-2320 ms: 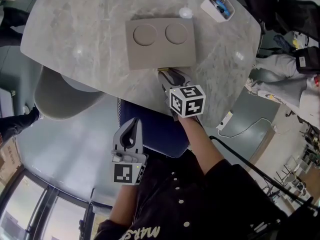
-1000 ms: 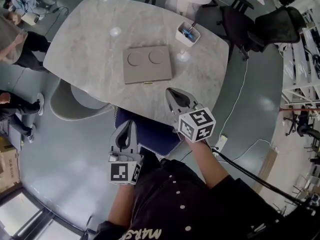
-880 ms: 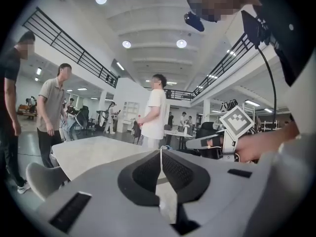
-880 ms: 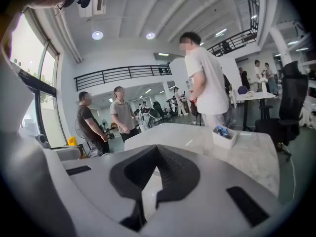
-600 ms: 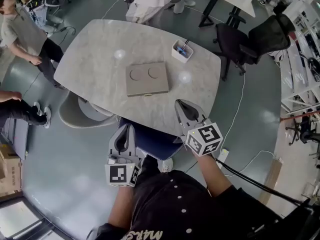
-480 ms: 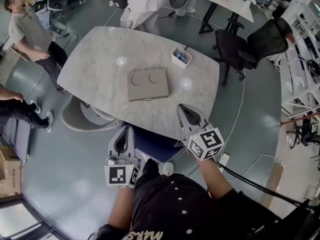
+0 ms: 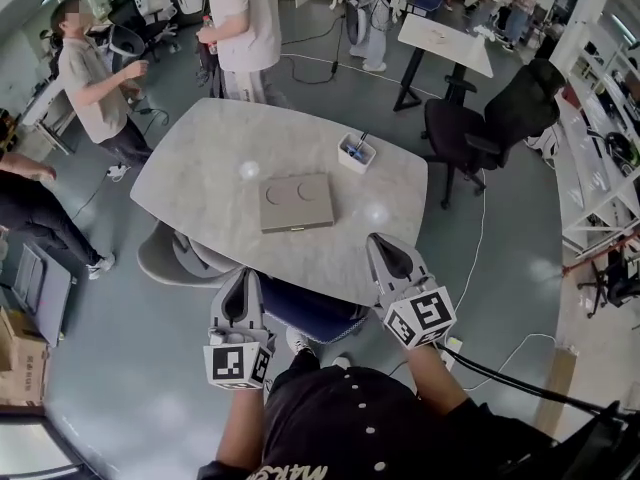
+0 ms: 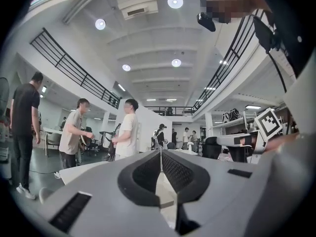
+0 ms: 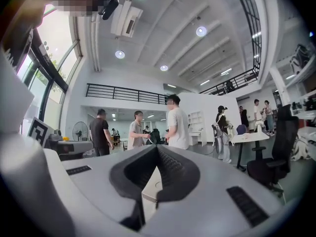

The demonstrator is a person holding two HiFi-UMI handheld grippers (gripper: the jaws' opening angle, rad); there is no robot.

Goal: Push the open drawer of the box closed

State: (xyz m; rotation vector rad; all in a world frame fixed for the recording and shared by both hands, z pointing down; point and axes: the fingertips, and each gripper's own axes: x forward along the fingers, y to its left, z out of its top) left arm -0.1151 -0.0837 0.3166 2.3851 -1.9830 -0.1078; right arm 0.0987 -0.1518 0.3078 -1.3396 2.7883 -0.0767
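Backing away: right gripper (image 7: pixel 382 248) clenched, empty, pulled off box (image 7: pixel 296 201), which now sits well ahead-left on table (image 7: pixel 190 168). Left gripper (image 7: pixel 240 288) also clenched, empty. Drawer (image 7: pixel 300 227) looks flush; task likely done.

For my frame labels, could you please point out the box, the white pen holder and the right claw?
box (image 7: pixel 297 204), head view, centre of its top face.
white pen holder (image 7: pixel 354 163), head view, its near wall.
right claw (image 7: pixel 377 238), head view, its closed tips.
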